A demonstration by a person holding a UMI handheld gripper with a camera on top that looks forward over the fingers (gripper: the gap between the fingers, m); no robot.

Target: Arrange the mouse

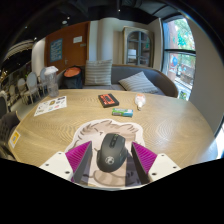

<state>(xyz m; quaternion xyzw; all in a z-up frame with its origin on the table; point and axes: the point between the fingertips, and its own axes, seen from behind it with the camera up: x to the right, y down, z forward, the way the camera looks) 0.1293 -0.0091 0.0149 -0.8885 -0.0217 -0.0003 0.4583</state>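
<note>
The jaws (112, 158) stand spread, their pink pads at either flank of a dark mouse (112, 152) that rests between them on a pale printed mouse mat (103, 135); whether the pads already touch its sides is hard to tell, so I take it as lying on its own support. The mouse looks like a light, rigid plastic shell, smooth and rounded on top, likely a little slippery, so the flatter side walls near its middle seem the best place to grip. The mat is thin and flexible, lying flat on the round wooden table (150, 125). Beyond it lie a small greenish box (122, 112), a dark red flat case (108, 100), a white cup (140, 101) and a printed sheet (50, 105).
</note>
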